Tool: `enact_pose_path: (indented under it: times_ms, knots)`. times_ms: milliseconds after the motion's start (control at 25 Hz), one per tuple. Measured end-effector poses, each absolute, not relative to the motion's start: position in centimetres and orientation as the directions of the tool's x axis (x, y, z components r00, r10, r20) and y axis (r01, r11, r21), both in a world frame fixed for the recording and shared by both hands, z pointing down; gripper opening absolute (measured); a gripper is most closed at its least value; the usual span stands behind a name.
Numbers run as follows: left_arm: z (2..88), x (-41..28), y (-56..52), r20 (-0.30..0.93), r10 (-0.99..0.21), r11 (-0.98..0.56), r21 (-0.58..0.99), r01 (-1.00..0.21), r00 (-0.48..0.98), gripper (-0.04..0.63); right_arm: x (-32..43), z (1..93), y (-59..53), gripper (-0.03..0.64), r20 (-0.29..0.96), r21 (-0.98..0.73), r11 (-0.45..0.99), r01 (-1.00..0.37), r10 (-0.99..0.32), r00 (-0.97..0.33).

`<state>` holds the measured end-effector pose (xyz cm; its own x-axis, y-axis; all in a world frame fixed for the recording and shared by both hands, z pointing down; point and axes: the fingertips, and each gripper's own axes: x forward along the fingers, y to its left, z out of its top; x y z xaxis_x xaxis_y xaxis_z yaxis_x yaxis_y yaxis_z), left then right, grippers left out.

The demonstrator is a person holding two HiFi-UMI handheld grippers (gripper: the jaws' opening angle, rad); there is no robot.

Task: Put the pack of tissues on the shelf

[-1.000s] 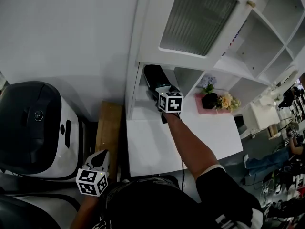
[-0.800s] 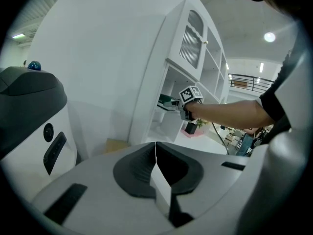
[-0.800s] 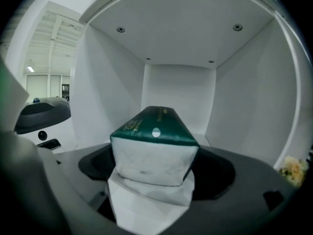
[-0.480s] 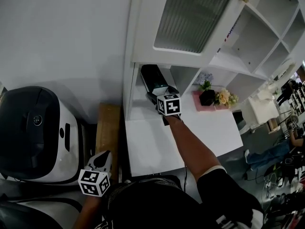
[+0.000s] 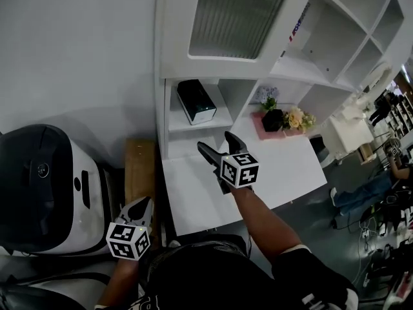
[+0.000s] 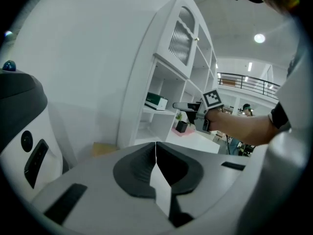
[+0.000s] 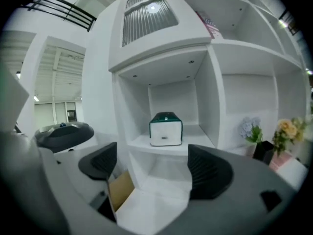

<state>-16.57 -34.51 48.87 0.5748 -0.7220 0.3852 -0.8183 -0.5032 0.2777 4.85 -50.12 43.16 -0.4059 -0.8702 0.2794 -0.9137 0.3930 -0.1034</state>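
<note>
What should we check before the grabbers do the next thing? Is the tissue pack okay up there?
1. Pack of tissues on the shelf: ok, it sits in the left compartment.
2. Right gripper empty: ok, jaws apart, nothing between them.
3. Right gripper clear of the shelf: ok, it hangs over the white table.
4. Left gripper empty: ok, jaws together on nothing.
5. Pack far enough back from the edge: cannot tell.
</note>
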Motion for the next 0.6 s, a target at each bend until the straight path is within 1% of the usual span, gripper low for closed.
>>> enact_pose_path:
  times_ms: [40,80,240,320,440,600]
  knots:
    - [48.8,-16.1,-34.6,0.381,-0.716,-0.514,0.279,-0.811,0.585,0.015,4.9,42.9,-48.9,0.447,0.267,-0.118,0.396,-0.911,-0.871,-0.413]
    - [48.7,-15.5,-34.6,0.379,-0.709,-0.526,0.279,-0.803,0.595,0.017,5.0,42.5,-47.7,0.411,0.254,-0.128,0.397,-0.909,-0.873,-0.417]
    - [48.3,-13.7,-34.8,0.374,-0.678,-0.570,0.275,-0.774,0.632,0.017,5.1,41.1,-43.2,0.176,0.211,-0.148,0.392,-0.908,-0.885,-0.416]
    - [48.1,-13.0,-34.7,0.366,-0.666,-0.589,0.277,-0.759,0.650,0.015,4.9,41.0,-41.2,0.013,0.203,-0.161,0.402,-0.901,-0.880,-0.429]
    - [47.6,-12.0,-34.5,0.350,-0.647,-0.619,0.277,-0.735,0.677,0.015,4.3,41.8,-38.3,0.010,0.219,-0.199,0.427,-0.882,-0.858,-0.465]
    - [47.2,-11.4,-34.5,0.337,-0.636,-0.644,0.264,-0.718,0.694,0.015,4.3,42.8,-35.3,0.009,0.239,-0.228,0.432,-0.873,-0.844,-0.480]
